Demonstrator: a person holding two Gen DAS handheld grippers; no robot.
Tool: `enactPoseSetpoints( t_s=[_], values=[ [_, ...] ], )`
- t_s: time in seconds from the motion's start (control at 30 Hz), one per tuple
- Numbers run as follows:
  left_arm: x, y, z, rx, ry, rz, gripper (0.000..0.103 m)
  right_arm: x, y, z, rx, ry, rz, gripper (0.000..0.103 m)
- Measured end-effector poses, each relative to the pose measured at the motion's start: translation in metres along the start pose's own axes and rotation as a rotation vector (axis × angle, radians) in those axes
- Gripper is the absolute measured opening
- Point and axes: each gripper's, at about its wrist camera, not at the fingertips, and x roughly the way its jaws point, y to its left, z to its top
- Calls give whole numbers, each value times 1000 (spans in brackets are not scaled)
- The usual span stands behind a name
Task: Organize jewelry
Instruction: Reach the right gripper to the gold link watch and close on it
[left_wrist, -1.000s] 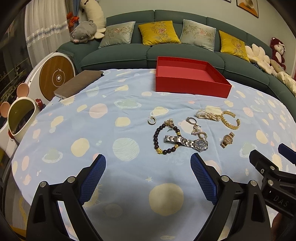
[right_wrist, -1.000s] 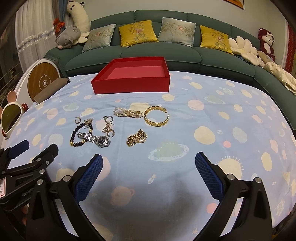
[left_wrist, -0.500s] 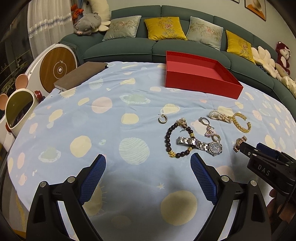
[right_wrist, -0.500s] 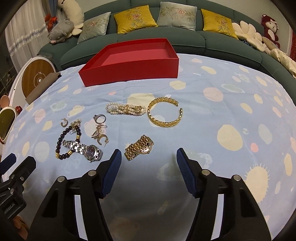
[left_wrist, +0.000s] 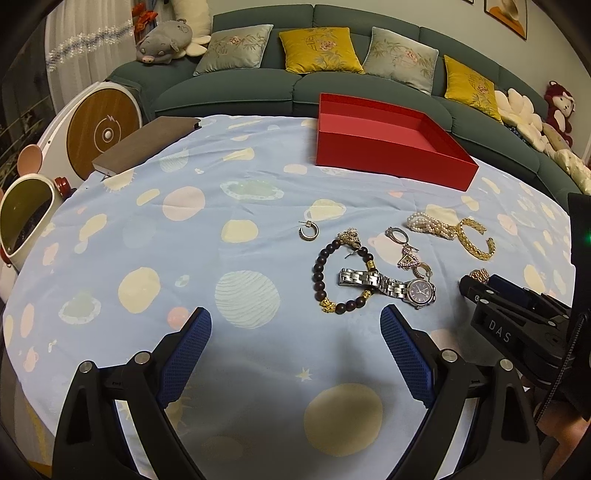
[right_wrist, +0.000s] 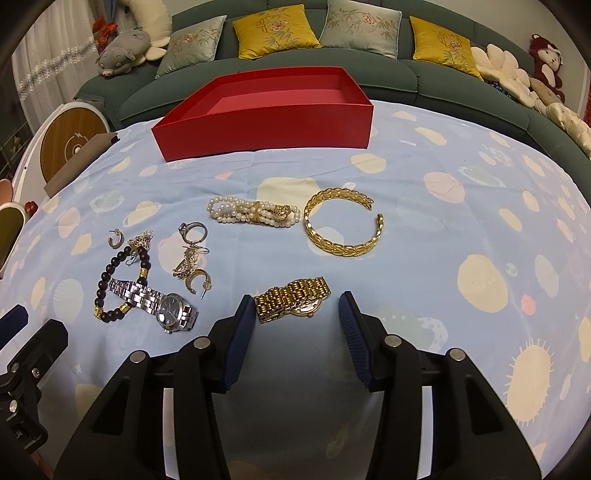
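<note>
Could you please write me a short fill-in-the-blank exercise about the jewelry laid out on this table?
1. The red box at the far side of the table holds ____ jewelry.
2. The right gripper is closing around the ____ watch.
3. The silver watch lies across the dark ____ bracelet.
4. The pearl bracelet lies beside the open gold ____.

Missing words: no; gold; beaded; bangle
</note>
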Motion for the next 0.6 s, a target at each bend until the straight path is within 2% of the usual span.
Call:
enactPoseSetpoints(
  t_s=[0.1, 0.17, 0.2, 0.23, 0.4, 0.43, 0.6],
  values=[
    [2, -2, 1, 2, -2, -5, 90, -1, -4, 0, 4, -5, 4, 28],
    [4, -4, 1, 2, -3, -8, 90, -2, -6, -1, 6, -9, 5, 27],
    [5, -5, 2, 2, -1, -9, 90, -3, -7, -1, 4, -10, 11, 15],
    [7, -6, 2, 1, 2, -12, 90, -4, -7, -2, 0, -9, 3, 7],
    [11, -9, 5, -9, 7, -23, 90, -9, -15, -5, -4, -10, 6, 4],
    [11, -8, 7, -13, 6, -20, 90, -10, -16, -6, -5, -10, 6, 0],
    [17, 3, 12, -54, 12, -12, 90, -19, -21, -5, -9, -29, 13, 0]
  ],
)
